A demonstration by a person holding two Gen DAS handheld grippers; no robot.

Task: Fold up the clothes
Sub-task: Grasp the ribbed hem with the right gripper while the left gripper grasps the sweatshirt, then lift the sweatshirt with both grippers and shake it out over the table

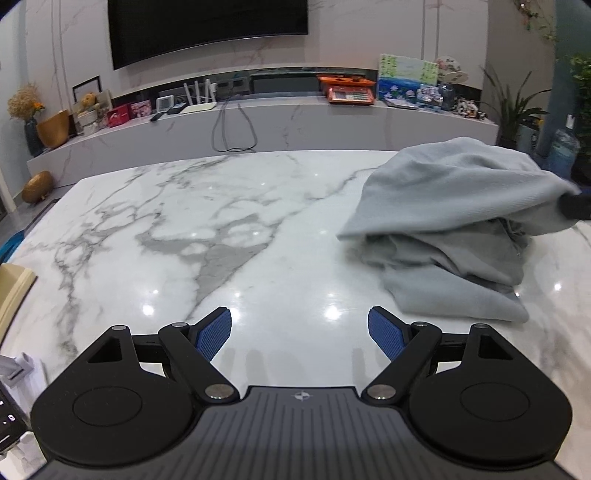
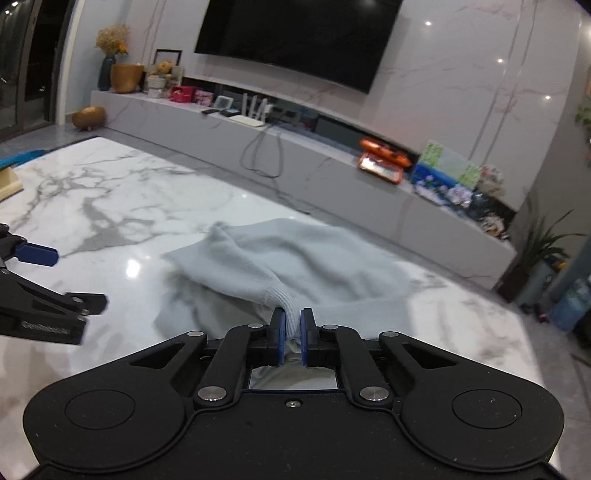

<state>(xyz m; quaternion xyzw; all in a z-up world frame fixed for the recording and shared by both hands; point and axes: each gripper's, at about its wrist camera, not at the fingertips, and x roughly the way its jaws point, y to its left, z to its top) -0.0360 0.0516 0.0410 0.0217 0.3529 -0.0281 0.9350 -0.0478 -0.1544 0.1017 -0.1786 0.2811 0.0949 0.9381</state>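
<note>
You had one pale grey garment (image 1: 458, 221) on the white marble counter (image 1: 221, 229), a soft knit piece bunched into loose folds, not flat. Its upper layer was lifted and draped like a hood over the crumpled layers beneath, and a ribbed cuff or hem showed at the pinched end. It lay toward the counter's right side in the left wrist view, with a lower flap reaching toward the near edge.

Your right gripper (image 2: 293, 328) had its jaws clenched on that ribbed end, the blue pads pressing the fabric between them, and the cloth ran up and away from the jaws toward the far edge. In the left wrist view that gripper showed only as a dark shape at the garment's right end.

Your left gripper (image 1: 299, 332) hovered above the counter near its near edge with its jaws released and spread wide, nothing between the blue pads. It stood apart from the garment, which lay ahead and to its right.

The counter to the left of the garment, out to its far left corner, was bare veined marble. At the left edge sat a cream-coloured object (image 1: 14, 291), only partly in view. Beyond the far edge ran a long low media shelf (image 1: 295, 122) under a wall-mounted television (image 1: 207, 29).
</note>
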